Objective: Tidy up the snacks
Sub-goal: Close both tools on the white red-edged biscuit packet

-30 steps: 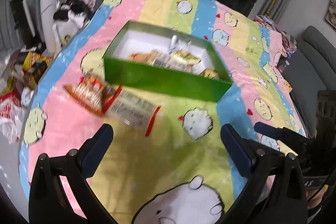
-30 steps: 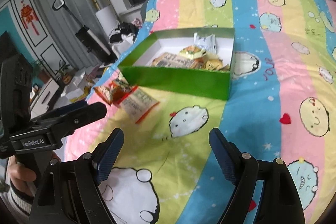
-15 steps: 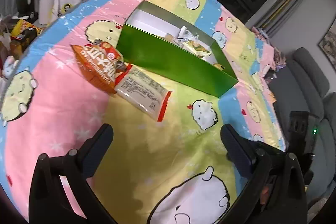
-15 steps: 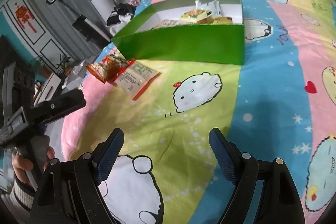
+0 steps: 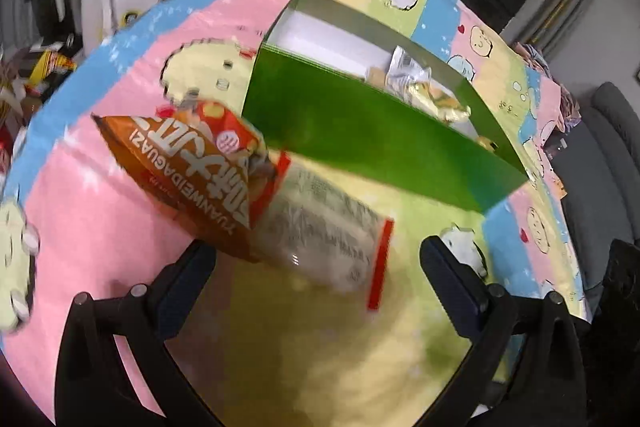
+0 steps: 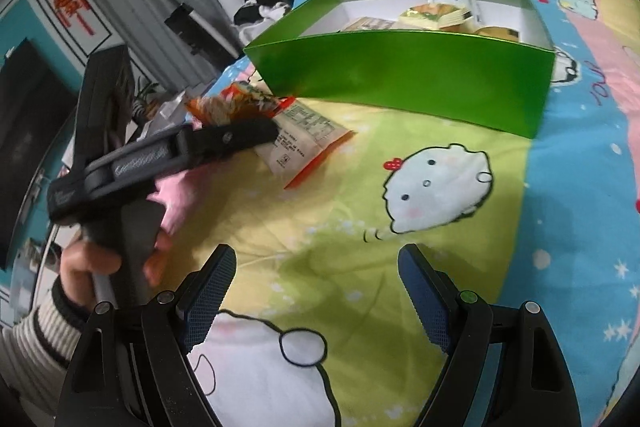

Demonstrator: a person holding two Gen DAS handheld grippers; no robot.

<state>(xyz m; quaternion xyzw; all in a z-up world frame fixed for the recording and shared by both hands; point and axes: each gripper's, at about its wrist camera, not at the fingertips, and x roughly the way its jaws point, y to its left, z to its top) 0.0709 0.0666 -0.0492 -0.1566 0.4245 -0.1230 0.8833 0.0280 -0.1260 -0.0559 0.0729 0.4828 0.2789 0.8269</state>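
On the cartoon-print bedspread [image 6: 440, 187], in front of the green box [image 6: 400, 83], I've got two packets left outside: an orange snack bag [image 5: 180, 167] and a clear-backed packet with red end seals [image 5: 328, 231], the orange one overlapping its near end. Box already holds several wrapped snacks [image 6: 436, 15], so I'd judge the job partly done, these two remaining. Left gripper [image 5: 316, 267] is right up on the pair, jaws wide apart; in its own view the packets sit between and just ahead of the fingertips, nothing pinched. From the right wrist view the left gripper's finger [image 6: 224, 139] lies across the orange bag's near edge; can't tell if it's touching. Right gripper [image 6: 316, 279] hangs back over bare bedspread, jaws also apart and empty, both packets well off to its left. Box near wall is close behind the packets, so the lift needs to clear that rim.
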